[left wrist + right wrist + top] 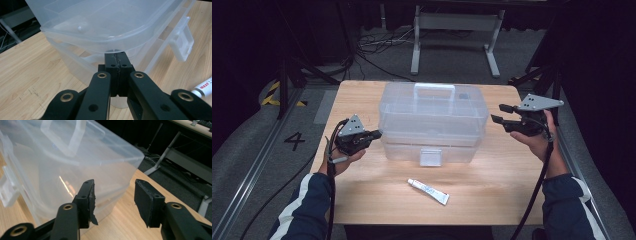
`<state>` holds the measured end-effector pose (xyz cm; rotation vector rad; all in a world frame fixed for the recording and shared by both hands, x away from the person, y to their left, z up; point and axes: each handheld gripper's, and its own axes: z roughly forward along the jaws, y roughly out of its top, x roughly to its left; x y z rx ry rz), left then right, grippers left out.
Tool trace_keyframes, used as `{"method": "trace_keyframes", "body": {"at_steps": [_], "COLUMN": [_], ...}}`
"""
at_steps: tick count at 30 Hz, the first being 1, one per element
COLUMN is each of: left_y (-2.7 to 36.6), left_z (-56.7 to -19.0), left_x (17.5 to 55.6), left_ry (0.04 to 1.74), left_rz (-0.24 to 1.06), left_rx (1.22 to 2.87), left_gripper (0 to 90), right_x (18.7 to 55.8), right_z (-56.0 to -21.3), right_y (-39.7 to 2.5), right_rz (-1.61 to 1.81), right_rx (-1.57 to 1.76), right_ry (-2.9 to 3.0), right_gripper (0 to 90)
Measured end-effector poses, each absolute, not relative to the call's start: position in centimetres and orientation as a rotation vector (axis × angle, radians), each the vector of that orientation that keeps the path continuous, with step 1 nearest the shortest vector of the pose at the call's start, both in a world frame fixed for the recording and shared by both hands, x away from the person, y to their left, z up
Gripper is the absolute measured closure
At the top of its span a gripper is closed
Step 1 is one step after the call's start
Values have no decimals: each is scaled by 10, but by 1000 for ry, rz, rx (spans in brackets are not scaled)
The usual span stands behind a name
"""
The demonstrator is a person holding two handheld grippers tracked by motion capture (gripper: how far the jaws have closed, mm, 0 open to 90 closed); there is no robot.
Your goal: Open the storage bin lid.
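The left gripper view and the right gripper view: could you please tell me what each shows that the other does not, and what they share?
The left gripper view alone has the left hand-held gripper, jaws pressed together at the clear plastic box just under its lid rim, the box's front latch, and the end of a white tube on the table. The right gripper view alone has the right hand-held gripper, jaws apart beside the box's end, the lid handle, and a grey table leg on the floor beyond. Both share the box and the wooden table.

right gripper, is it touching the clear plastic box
Apart. In the high view the right gripper is open beside the clear plastic box, with bare table visible between them.
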<state>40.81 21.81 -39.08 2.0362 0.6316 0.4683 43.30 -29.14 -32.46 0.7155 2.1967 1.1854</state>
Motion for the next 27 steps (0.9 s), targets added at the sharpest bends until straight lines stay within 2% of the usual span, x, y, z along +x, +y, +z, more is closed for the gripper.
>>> {"method": "trace_keyframes", "body": {"at_steps": [12, 27], "left_y": [215, 215], "left_z": [-384, -383], "left_x": [409, 408], "left_ry": [609, 606], "left_rz": [471, 474], "left_rx": [2015, 2009], "left_gripper": [900, 899], "right_x": [427, 429], "right_z": [-371, -381], "right_y": [-289, -275], "right_rz": [1156, 1210], "right_rx": [686, 657], "right_ry": [2255, 2199], "right_gripper": [369, 465]}}
